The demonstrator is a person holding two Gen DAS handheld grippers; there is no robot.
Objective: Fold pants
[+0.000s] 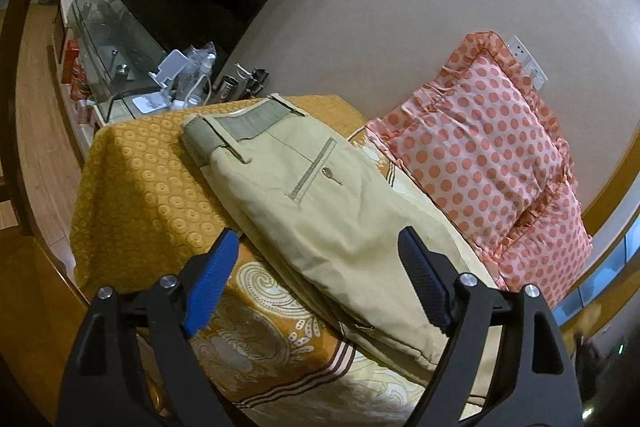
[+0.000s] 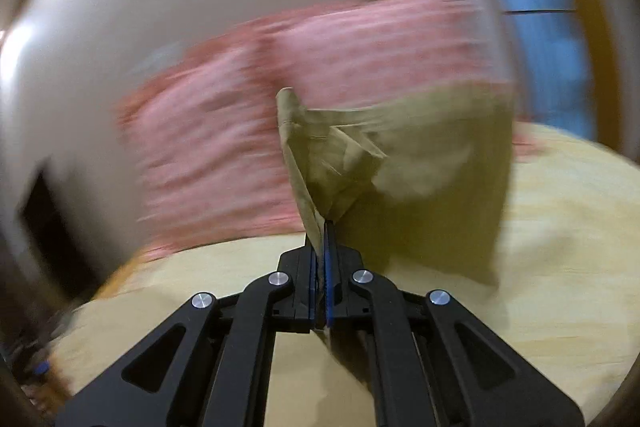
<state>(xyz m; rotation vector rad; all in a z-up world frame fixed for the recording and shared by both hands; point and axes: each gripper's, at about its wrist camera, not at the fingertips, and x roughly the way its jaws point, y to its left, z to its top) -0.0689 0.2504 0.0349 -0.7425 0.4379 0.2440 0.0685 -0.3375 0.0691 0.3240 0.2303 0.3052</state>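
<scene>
Beige pants [image 1: 320, 211] lie folded lengthwise on the bed, waistband at the far end, back pocket up. My left gripper [image 1: 320, 247] is open, its blue pads [image 1: 212, 287] on either side of the pants' thigh part, just above the cloth. In the right wrist view, my right gripper [image 2: 323, 227] is shut on the leg end of the pants [image 2: 400, 163] and holds it lifted above the bed. That view is blurred by motion.
The bed has an orange and cream patterned cover [image 1: 144, 195]. A pink polka-dot pillow [image 1: 488, 155] leans on the wall right of the pants; it also shows in the right wrist view [image 2: 320, 75]. A glass-topped stand with small items [image 1: 176, 83] is beyond the bed.
</scene>
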